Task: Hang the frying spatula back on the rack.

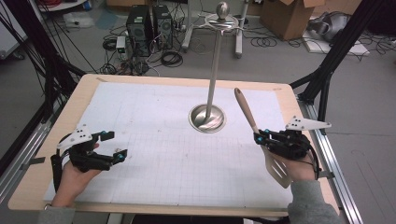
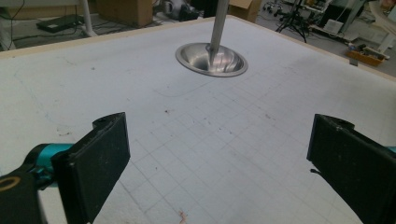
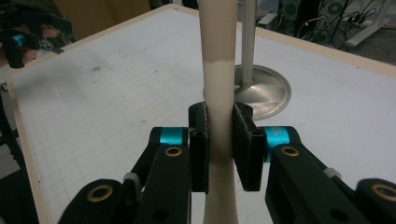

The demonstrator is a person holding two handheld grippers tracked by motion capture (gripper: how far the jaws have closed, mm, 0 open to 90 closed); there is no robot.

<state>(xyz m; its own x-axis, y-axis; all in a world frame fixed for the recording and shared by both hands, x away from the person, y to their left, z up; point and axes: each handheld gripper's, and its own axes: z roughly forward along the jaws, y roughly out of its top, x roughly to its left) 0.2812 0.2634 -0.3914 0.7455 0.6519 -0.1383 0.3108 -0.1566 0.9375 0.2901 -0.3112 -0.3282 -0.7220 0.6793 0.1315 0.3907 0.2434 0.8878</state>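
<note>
- High view: right gripper (image 1: pixel 259 138) clamped on spatula (image 1: pixel 261 140) partway along the handle, wooden end tilted up toward the stand (image 1: pixel 214 74), slotted blade (image 1: pixel 276 170) low by the hand at the bench (image 1: pixel 140 81) near edge. Spatula looks clear of the mat, carried in the air.
- High view: left gripper (image 1: pixel 114 145) at the left near corner, jaws apart, nothing between them, well apart from the spatula.
- High view: stand upright mid-bench, round metal base (image 1: pixel 207 118), hooks at the top; none seen carrying anything.
- Left gripper view: own jaws wide apart over bare gridded mat (image 2: pixel 210 140), base (image 2: pixel 211 59) and pole ahead.
- Right gripper view: own jaws pressed on both sides of the pale handle (image 3: pixel 218 93), handle running straight up between them; base (image 3: pixel 266 91) and pole just behind; other gripper (image 3: pixel 18 39) far left, idle.
- Progress, judged: pick-up done, grip looks firm and centred. Left to do, probably: carry to the stand and hang the handle end on a hook. Handle end not yet near the top; release not begun. Roughly a third through.
</note>
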